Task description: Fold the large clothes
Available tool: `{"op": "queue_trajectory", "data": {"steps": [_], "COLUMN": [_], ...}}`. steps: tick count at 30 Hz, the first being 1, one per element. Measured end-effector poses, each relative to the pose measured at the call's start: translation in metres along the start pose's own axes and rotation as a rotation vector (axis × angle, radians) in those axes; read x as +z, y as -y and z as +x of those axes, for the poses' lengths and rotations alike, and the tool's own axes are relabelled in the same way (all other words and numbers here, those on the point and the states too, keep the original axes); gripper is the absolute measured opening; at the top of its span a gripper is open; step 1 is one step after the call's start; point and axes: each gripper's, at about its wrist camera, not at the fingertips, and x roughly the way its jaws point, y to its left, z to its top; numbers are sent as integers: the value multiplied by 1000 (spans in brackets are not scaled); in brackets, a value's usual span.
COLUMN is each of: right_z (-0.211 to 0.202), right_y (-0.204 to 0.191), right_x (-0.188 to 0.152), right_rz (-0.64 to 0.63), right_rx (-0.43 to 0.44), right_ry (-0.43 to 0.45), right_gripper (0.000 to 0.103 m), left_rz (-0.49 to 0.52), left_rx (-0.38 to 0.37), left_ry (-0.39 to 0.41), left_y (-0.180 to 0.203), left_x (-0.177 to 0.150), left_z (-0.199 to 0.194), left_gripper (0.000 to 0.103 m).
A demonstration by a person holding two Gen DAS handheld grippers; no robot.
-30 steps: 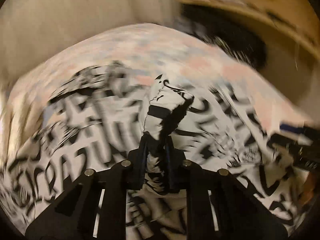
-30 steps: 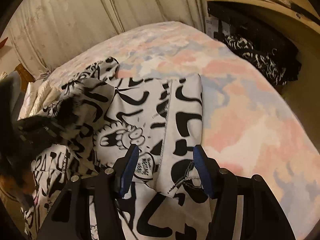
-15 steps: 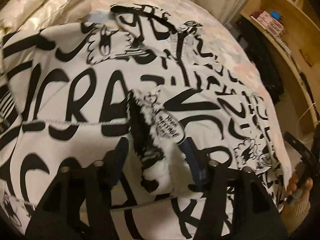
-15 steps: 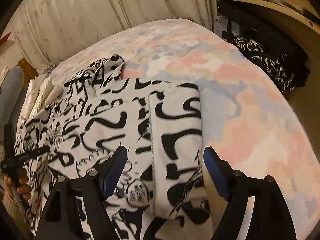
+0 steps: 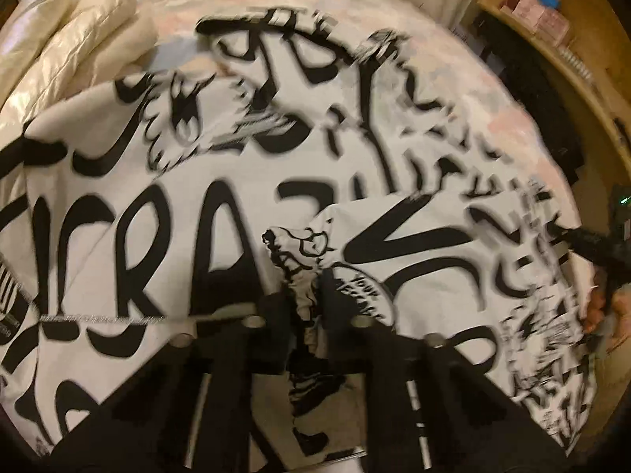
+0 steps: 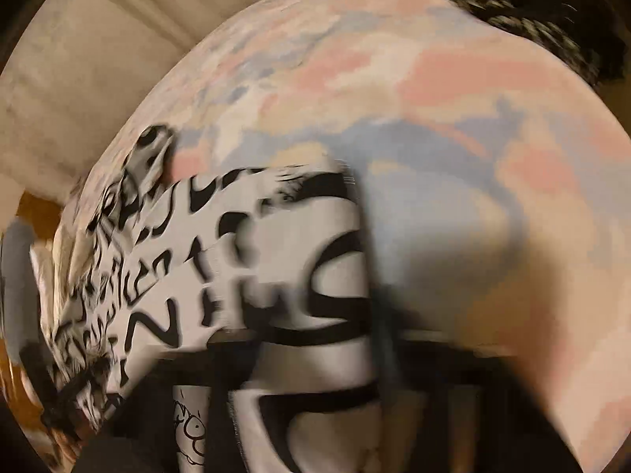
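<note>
While the white garment (image 5: 205,205) with its heavy black lettering lies spread over the pastel bedspread (image 6: 453,126), your left gripper (image 5: 305,295) is closing, its jaws pinching a bunched fold of that cloth at six o'clock in its own view. Your right gripper (image 6: 315,374) shows only as a dark smear over the garment's edge at six o'clock; its jaws are pressed together, though the blur hides whether cloth is caught. Cream pillows (image 5: 67,51) sit at ten o'clock, and a wooden shelf (image 5: 572,39) at two.
</note>
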Motion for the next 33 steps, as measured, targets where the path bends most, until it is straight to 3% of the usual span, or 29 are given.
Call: {"op": "queue_trajectory", "data": {"steps": [3, 6, 9, 11, 13, 16, 20, 24, 26, 29, 33], "right_z": [-16, 8, 10, 1, -19, -67, -102, -104, -95, -75, -43], "right_y": [-9, -7, -10, -15, -22, -40, -78, -133, -164, -201, -205], "right_x": [4, 2, 0, 0, -5, -24, -57, -102, -126, -159, -183], "right_rz": [-48, -62, -86, -90, -108, -137, -175, -262, -307, -372, -409], "right_rx": [-64, -123, -156, -181, -204, -208, -154, -71, -18, 20, -65], "right_ry": [115, 59, 49, 30, 42, 125, 133, 87, 65, 36, -27], "right_gripper": [3, 3, 4, 13, 39, 66, 66, 66, 66, 65, 55], "left_rz": [26, 36, 52, 64, 90, 132, 158, 115, 117, 124, 123], "left_rx": [9, 45, 71, 102, 128, 196, 209, 162, 130, 148, 216], "left_ry": [52, 7, 24, 21, 31, 79, 174, 198, 196, 164, 97], "left_y": [9, 11, 14, 16, 18, 22, 31, 46, 59, 77, 82], "left_x": [7, 4, -1, -2, -4, -11, -26, -36, -43, -53, -64], "left_z": [-2, 19, 20, 13, 1, -29, -75, -89, -84, -61, -24], "left_gripper": [8, 9, 10, 15, 19, 36, 41, 37, 31, 27, 24]}}
